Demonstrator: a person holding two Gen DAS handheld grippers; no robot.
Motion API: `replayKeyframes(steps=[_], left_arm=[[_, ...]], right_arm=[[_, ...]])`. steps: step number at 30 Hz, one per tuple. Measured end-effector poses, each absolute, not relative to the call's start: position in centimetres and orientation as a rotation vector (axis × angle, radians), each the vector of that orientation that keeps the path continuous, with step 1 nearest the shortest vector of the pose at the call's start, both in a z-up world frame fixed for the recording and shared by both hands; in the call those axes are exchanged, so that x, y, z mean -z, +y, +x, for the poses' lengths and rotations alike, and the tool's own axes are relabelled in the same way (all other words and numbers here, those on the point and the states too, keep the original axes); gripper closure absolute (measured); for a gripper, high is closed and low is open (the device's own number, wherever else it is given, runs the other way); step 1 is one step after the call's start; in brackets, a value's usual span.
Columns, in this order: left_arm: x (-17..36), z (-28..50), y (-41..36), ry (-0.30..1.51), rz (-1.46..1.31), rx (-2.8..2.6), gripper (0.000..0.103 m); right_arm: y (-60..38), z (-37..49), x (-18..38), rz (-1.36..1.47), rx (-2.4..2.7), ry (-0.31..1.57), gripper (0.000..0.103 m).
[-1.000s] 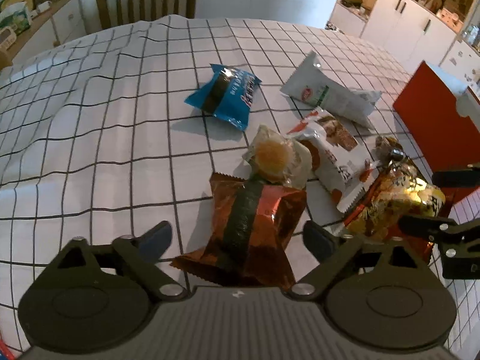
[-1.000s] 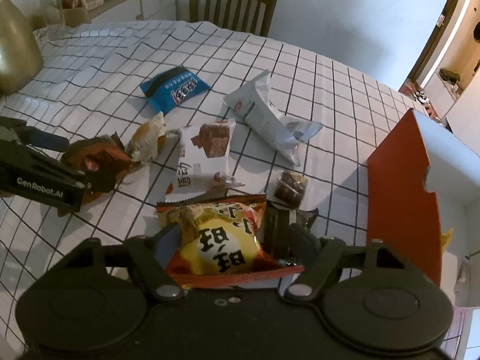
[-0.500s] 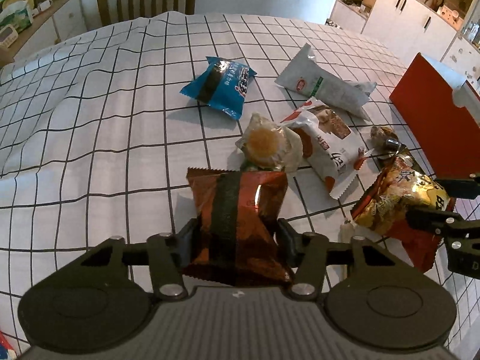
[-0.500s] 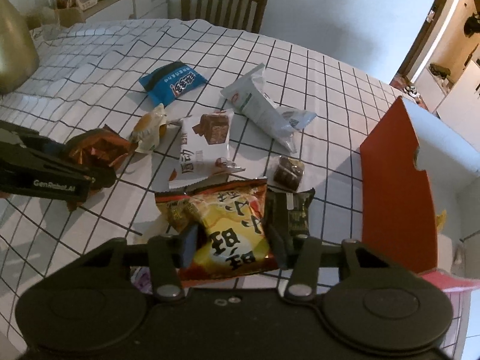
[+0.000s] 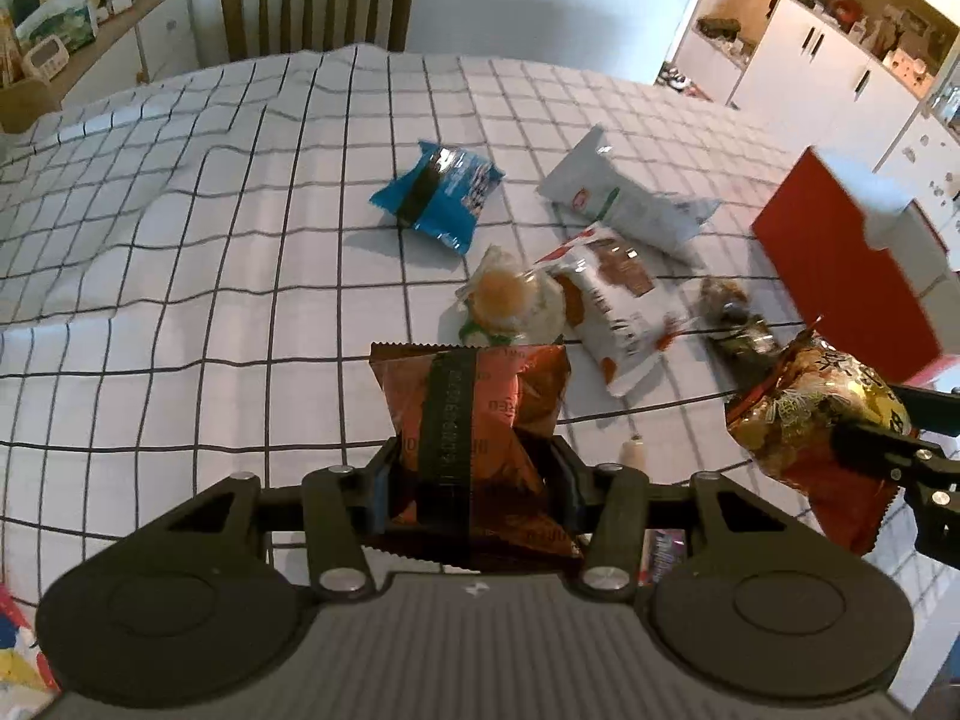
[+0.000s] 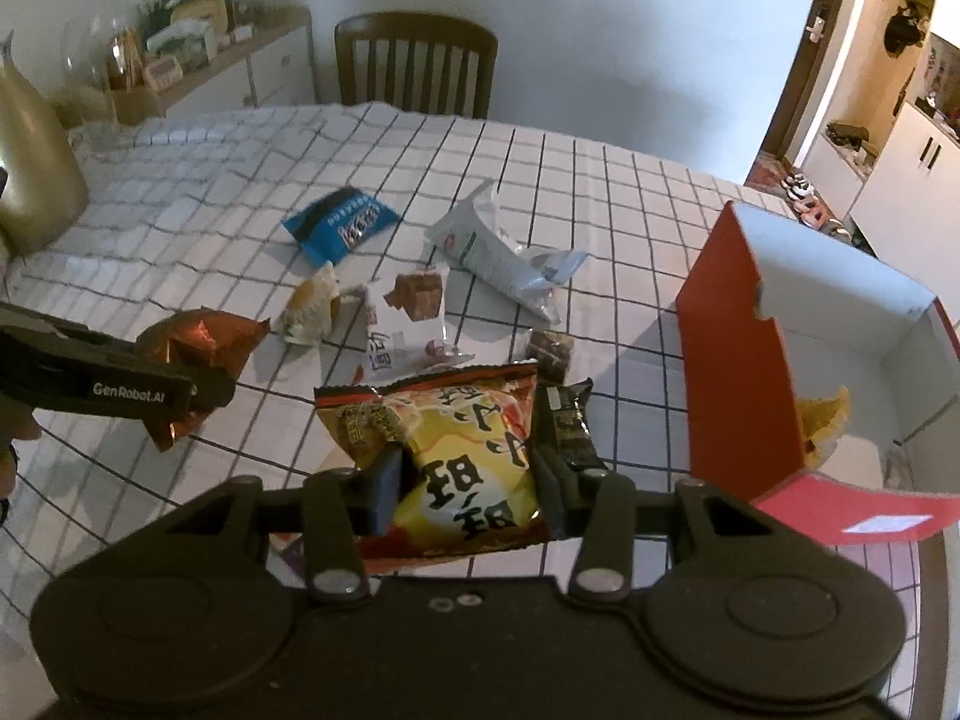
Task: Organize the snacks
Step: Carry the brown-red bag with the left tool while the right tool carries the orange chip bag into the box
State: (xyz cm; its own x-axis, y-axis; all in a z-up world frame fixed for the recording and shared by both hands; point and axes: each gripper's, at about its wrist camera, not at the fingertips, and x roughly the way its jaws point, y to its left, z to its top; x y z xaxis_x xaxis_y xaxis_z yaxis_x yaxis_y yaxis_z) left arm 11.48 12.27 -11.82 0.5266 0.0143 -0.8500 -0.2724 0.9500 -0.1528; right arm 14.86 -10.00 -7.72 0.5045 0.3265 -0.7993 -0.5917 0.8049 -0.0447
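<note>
My left gripper [image 5: 474, 474] pinches an orange snack bag [image 5: 468, 396] with a dark stripe, its jaws still closing, and holds it lifted off the checked tablecloth [image 5: 210, 300]. My right gripper [image 6: 468, 480] grips a yellow and red snack bag [image 6: 456, 426], jaws also closing on it, raised just left of the open red box [image 6: 738, 360]. On the cloth beyond lie a blue packet [image 5: 438, 192], a white pouch [image 5: 618, 198], a white packet picturing brown cake [image 5: 618, 300], a wrapped bun [image 5: 510, 300] and a small dark-wrapped snack [image 5: 732, 312].
A black packet [image 6: 564, 420] lies beside the right fingers. The red box has something yellow inside [image 6: 822, 420]. A wooden chair [image 5: 318, 6] stands at the table's far side, and a gold vase [image 6: 30, 162] at the far left. White cupboards [image 5: 840, 72] line the right.
Both grippers went from open around their bags to shut on them, then rose. The orange bag and the yellow bag have left the cloth.
</note>
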Motion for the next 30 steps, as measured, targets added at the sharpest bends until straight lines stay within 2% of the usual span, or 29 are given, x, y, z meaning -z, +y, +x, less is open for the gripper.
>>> replayKeyframes(steps=[13, 30], left_arm=[[5.9, 10.1, 8.3, 0.934, -0.296, -0.066, 0.054], [0.5, 13.4, -2.6, 0.869, -0.264, 0.033, 0.054]], right_arm=[[-15.4, 12.9, 2.6, -0.182, -0.549, 0.805, 0.059], [-24.9, 15.0, -1.0, -0.069, -0.499, 0.714, 0.059]])
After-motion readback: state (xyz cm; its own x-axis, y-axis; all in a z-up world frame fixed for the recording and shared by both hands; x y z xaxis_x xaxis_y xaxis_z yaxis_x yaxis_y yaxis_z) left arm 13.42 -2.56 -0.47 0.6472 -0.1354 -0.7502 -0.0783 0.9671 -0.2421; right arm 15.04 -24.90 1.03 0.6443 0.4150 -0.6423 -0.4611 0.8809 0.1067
